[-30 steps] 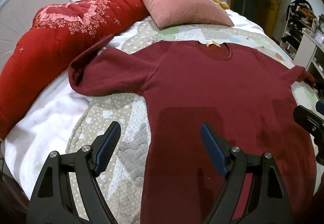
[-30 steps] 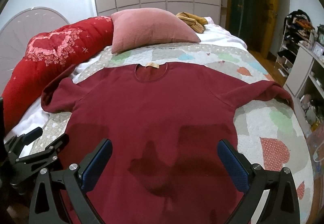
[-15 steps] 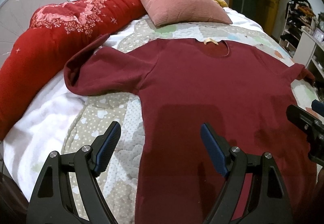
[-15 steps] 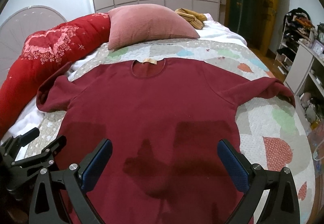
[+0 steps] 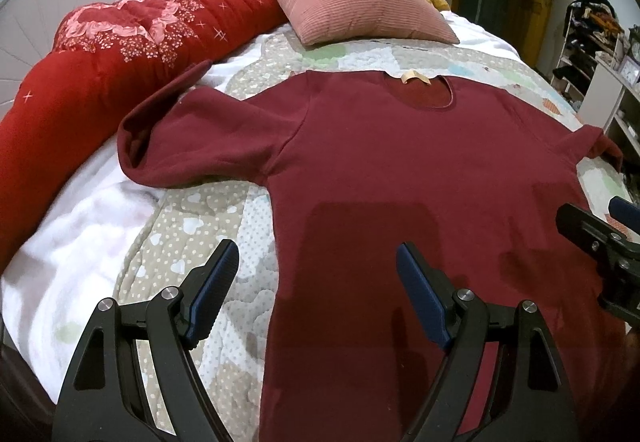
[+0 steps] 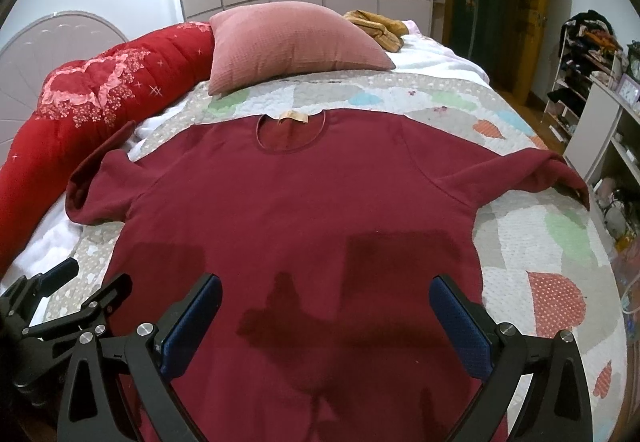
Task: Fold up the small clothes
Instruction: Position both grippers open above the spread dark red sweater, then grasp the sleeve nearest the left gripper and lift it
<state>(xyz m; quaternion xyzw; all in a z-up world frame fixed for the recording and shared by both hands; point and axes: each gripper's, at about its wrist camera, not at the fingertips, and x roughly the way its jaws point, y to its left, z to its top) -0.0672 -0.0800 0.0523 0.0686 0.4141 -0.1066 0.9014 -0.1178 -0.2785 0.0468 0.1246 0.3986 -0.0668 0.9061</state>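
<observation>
You are holding both grippers over the hem end of a dark red long-sleeved top (image 6: 304,202), which is lying face up and spread flat on the patchwork quilt (image 6: 536,242) of the bed, neckline and label toward the pink pillow (image 6: 292,42), hem toward the near edge. Over the last second the views are creeping forward: the top is sitting slightly lower and larger in both frames than before, so you are easing in toward the garment, not yet committing. Left gripper (image 5: 316,294) is hanging with fingers wide apart, empty, straddling the top's left side seam, one pad over quilt and one over cloth. Right gripper (image 6: 324,326) is likewise spread wide and holding nothing, centred over the lower body of the top. Left sleeve (image 5: 188,138) is lying bunched near the red floral duvet roll (image 5: 100,54) along the bed's left edge; right sleeve (image 6: 532,170) is trailing toward the right edge. Nothing is folded so far; judging by this, the task is only starting. The dark patches on the cloth are reading as gripper shadows, though I cannot be certain. Next move probably calls for a sleeve or side grab; the loose fabric may drag and wrinkle.
</observation>
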